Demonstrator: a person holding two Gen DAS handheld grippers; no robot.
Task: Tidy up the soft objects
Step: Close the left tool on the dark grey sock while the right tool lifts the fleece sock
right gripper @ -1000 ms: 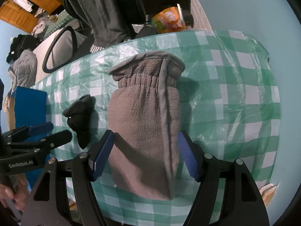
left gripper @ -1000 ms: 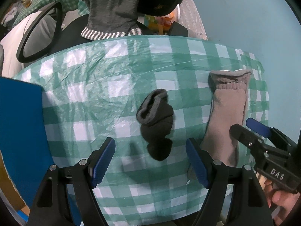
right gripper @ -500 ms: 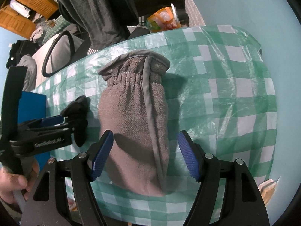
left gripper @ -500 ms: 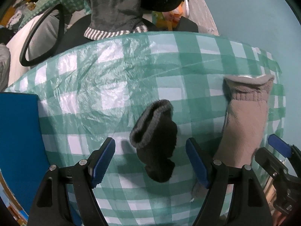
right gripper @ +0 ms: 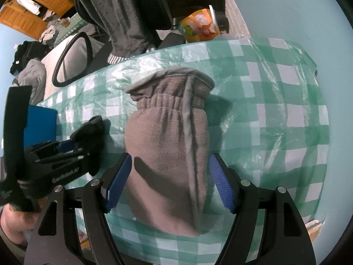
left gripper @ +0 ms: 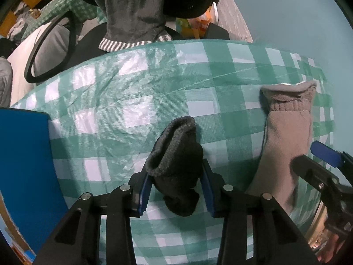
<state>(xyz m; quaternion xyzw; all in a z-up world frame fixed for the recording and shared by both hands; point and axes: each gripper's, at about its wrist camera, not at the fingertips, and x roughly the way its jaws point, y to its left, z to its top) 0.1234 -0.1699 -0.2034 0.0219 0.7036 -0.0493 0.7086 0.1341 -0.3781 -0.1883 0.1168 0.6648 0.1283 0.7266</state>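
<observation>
Dark grey sock (left gripper: 176, 165) lying crumpled near the middle of the counter (left gripper: 123, 101), cuff pointing toward the far edge, on the green-and-white checked cover. Left gripper (left gripper: 176, 190) pointing straight down over it, fingers (left gripper: 144, 191) closing, blue pads touching the sock's sides; pressing on it, judging by how the fabric fills the gap. Not yet lifting: sock's toe end resting on the cover.

Taupe fleece mitten (right gripper: 169, 154) lying flat toward the right edge of the counter, gathered cuff toward the far edge, well apart from the sock. Right gripper (right gripper: 169, 185) hovering over the mitten's lower half, fingers (right gripper: 221, 185) standing wide on either side, pads apart from the fleece, holding nothing.

Blue box (left gripper: 22, 165) sitting at the left edge of the counter, possibly the place for sorted items, though contents hidden.

Progress, judging from the layout: early. Both soft items lying loose on the counter, neither moved to any container. Grasping the sock under way; lifting and placing it remaining, then closing on the mitten and placing that too.
</observation>
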